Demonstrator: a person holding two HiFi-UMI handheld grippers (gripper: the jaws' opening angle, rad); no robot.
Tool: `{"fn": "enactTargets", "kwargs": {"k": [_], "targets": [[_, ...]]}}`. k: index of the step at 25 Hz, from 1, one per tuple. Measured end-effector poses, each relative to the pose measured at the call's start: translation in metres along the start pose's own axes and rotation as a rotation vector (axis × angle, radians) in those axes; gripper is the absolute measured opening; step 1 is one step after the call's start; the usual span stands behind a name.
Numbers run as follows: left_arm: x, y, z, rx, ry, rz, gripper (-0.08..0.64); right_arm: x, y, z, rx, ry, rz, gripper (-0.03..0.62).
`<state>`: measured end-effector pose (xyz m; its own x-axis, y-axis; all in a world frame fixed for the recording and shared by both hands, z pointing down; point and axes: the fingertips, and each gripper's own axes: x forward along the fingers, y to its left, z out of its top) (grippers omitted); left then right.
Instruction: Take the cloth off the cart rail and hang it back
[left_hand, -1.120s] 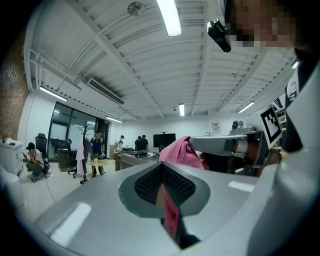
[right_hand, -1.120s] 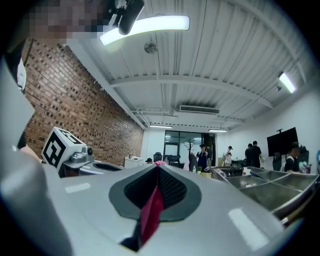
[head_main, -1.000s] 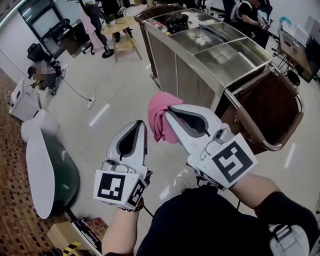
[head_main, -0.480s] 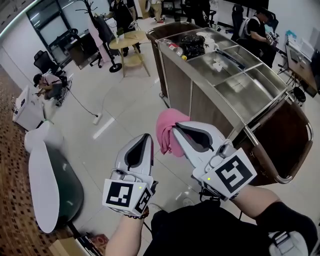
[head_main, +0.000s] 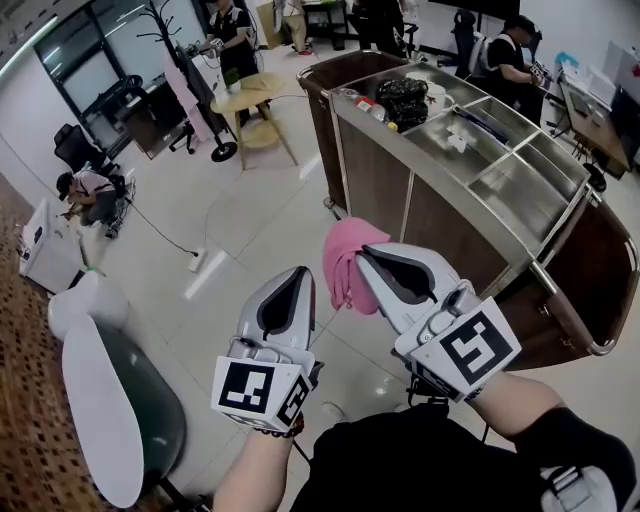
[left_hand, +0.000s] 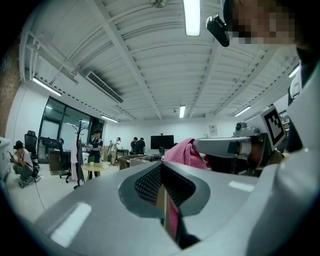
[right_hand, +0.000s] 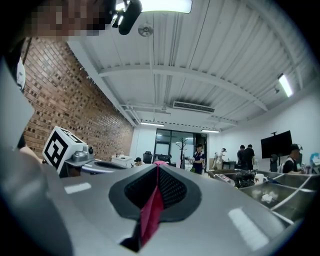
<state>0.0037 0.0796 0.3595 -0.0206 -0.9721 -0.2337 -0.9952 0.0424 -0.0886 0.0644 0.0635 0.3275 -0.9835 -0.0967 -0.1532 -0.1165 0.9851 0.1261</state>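
Observation:
The pink cloth (head_main: 343, 262) hangs bunched from my right gripper (head_main: 362, 250), which is shut on it in mid-air beside the steel cart (head_main: 470, 150). In the right gripper view a pink fold (right_hand: 150, 215) is pinched in the seam of that gripper (right_hand: 157, 167). The cart's rail (head_main: 565, 315) runs along its brown end at the right, apart from the cloth. My left gripper (head_main: 303, 272) floats just left of the cloth without touching it, jaws together. From the left gripper (left_hand: 162, 167) the cloth (left_hand: 184, 152) shows draped off the right one.
The cart's long wooden side (head_main: 440, 225) stands close ahead on the right. A round wooden table (head_main: 252, 95) and a coat stand (head_main: 170, 40) are farther off. A person crouches at the left (head_main: 85, 185). A white oval panel (head_main: 100, 420) lies low left. A cable crosses the floor (head_main: 197, 260).
Both grippers have travelled together along the cart's side, the cloth still in the right one. The cart's rail end has slid toward the right edge of the view.

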Motion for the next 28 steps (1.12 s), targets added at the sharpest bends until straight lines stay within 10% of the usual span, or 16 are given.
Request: {"fn": "enactTargets", "kwargs": {"k": [14,28], "targets": [[-0.069,0.124,0.018,-0.012,0.013,-0.085,0.000,0.107,0.092,0.014,0.014,0.060,-0.095,0.006],[-0.028,0.199,-0.019,-0.053,0.013,-0.107,0.000,0.180,0.052,-0.017,0.020,0.060,-0.148,0.007]]}}
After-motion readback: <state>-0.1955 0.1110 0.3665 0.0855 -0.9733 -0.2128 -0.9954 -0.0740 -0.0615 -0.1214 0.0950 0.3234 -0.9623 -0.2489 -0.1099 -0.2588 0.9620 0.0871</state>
